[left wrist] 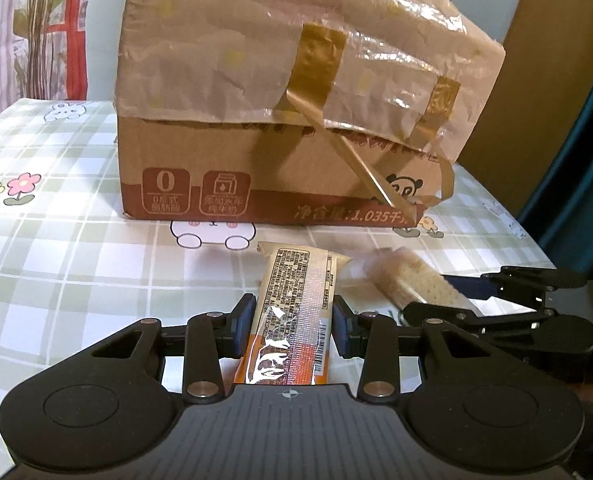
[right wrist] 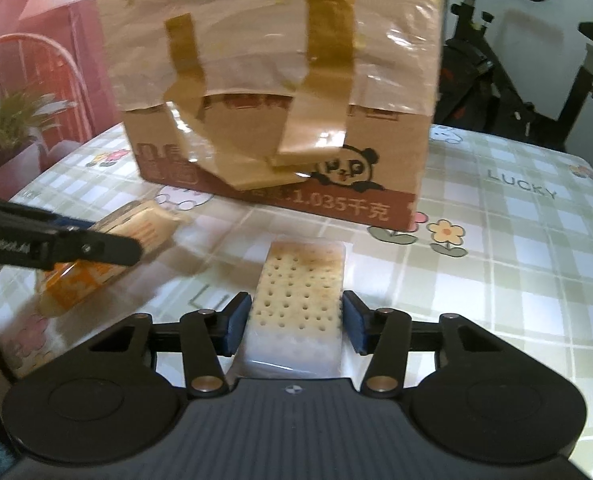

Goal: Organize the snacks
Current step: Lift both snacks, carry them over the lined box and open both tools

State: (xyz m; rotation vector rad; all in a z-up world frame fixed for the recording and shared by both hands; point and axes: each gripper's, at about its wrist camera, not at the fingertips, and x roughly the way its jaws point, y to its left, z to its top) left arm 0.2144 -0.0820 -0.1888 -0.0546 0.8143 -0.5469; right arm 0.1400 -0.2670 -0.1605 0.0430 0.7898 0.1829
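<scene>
Checked tablecloth [left wrist: 56,240] under both: left hand-held gripper [left wrist: 292,320] clamps a snack bar [left wrist: 296,300], right hand-held gripper [right wrist: 296,320] brackets crackers [right wrist: 300,288] (contact unclear).

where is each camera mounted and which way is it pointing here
Left wrist view: sits on the left gripper, looking forward and down along its fingers at an orange-ended snack packet clamped between the pads, the cardboard box beyond; the right gripper shows at the right edge.
Right wrist view: sits on the right gripper, facing the same box, a clear-wrapped cracker pack between its pads; the left gripper enters from the left.
Shared: box, checked tablecloth, both snacks.
</scene>
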